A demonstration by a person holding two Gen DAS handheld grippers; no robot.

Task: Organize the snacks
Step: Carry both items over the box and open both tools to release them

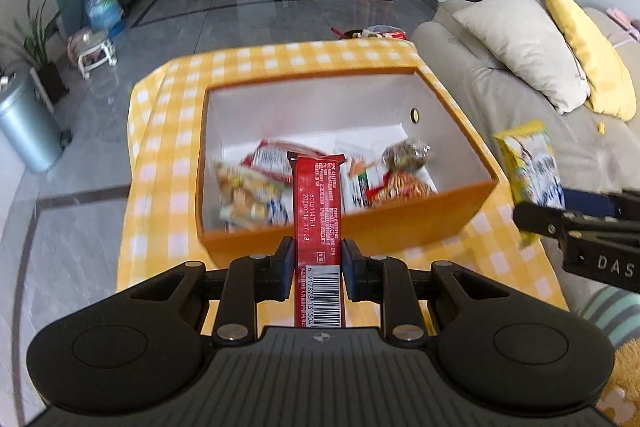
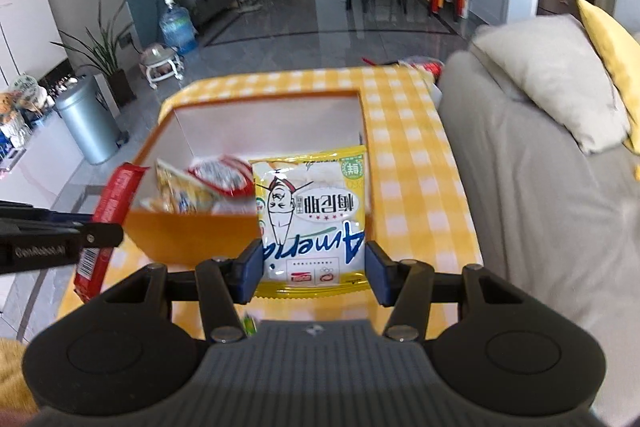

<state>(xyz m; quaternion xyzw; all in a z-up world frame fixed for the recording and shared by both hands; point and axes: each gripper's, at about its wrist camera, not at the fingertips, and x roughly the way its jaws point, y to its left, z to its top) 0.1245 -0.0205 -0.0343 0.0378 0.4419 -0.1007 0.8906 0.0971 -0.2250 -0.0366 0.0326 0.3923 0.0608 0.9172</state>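
Your left tongs are clamped on the red snack bar, which juts ahead over the near wall of the orange box. Your right tongs grip the yellow pouch by its edges, just short of that wall. Release too early and either could catch the rim and fall onto the checked counter; the slippery pouch may also slide free.

Left tongs and right tongs clamped, level.
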